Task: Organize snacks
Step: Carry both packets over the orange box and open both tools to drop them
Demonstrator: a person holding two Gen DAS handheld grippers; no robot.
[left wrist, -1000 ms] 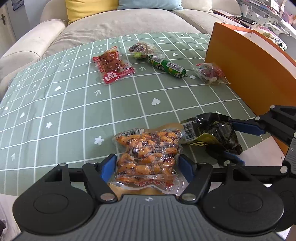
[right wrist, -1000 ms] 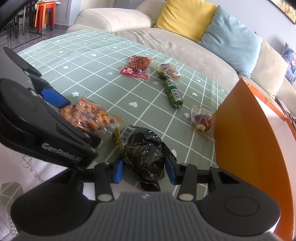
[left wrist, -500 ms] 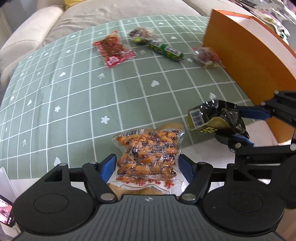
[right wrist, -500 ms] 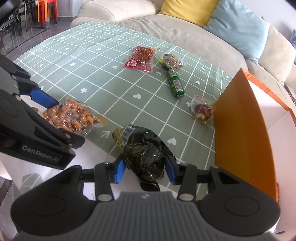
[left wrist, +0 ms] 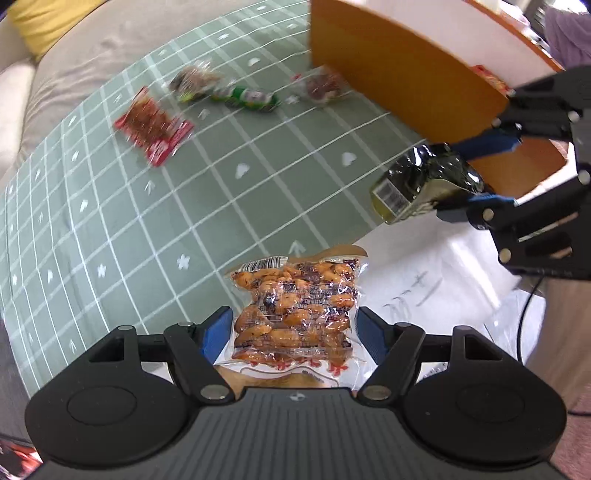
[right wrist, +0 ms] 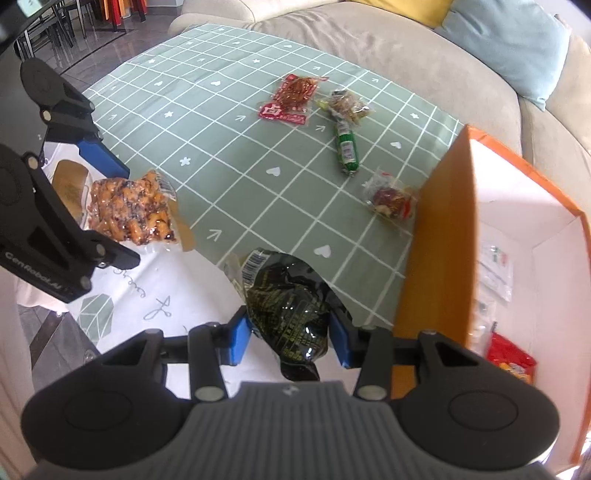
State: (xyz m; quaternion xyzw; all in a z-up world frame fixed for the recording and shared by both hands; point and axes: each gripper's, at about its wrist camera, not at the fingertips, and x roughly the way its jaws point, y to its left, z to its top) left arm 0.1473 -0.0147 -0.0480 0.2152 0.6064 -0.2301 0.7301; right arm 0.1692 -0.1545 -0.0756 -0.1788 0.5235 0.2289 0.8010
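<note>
Beige sofa [right wrist: 388,48] across the frame's top, blue cushion [right wrist: 513,40] upper right, yellow cushion [left wrist: 40,26] upper left.

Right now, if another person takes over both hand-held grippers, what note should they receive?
Left hand-held gripper: shut on the orange pack, lifted off the cloth.
Right hand-held gripper: shut on the black pack, lifted, beside the box.
Done: a red bag and some pale packets lie in the box.
Left: put both held packs into the box, then the four on the cloth: red pack, mixed pack, green sausage, clear pack by the box wall.
</note>
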